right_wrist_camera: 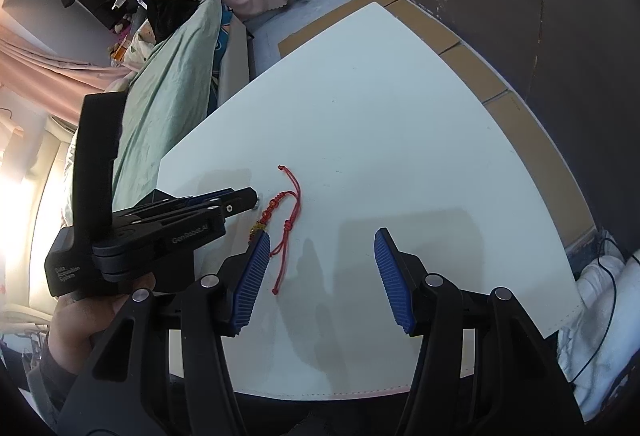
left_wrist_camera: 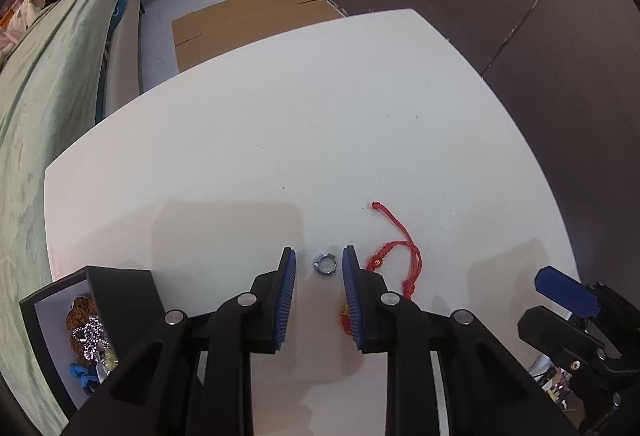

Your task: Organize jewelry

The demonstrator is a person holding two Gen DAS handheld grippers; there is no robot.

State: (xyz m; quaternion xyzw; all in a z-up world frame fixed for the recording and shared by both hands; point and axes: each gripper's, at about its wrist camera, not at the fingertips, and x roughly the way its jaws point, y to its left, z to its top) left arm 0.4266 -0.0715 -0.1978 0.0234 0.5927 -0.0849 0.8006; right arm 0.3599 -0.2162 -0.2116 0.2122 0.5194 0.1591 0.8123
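I'm seeing a small silver ring (left_wrist_camera: 325,264) lying flat on the white table (left_wrist_camera: 280,139). Just to its right a red braided cord bracelet (left_wrist_camera: 400,256) with a gold bead is sprawling loose, tails trailing. At the left edge an open black box (left_wrist_camera: 52,336) is holding more jewelry: chains, brown beads, something blue.

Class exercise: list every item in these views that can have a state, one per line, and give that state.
left gripper: open, jaws straddling the ring
right gripper: open, empty
silver ring: lying on the table, ungrasped
red cord bracelet: loose on the table
jewelry box: open, holding jewelry
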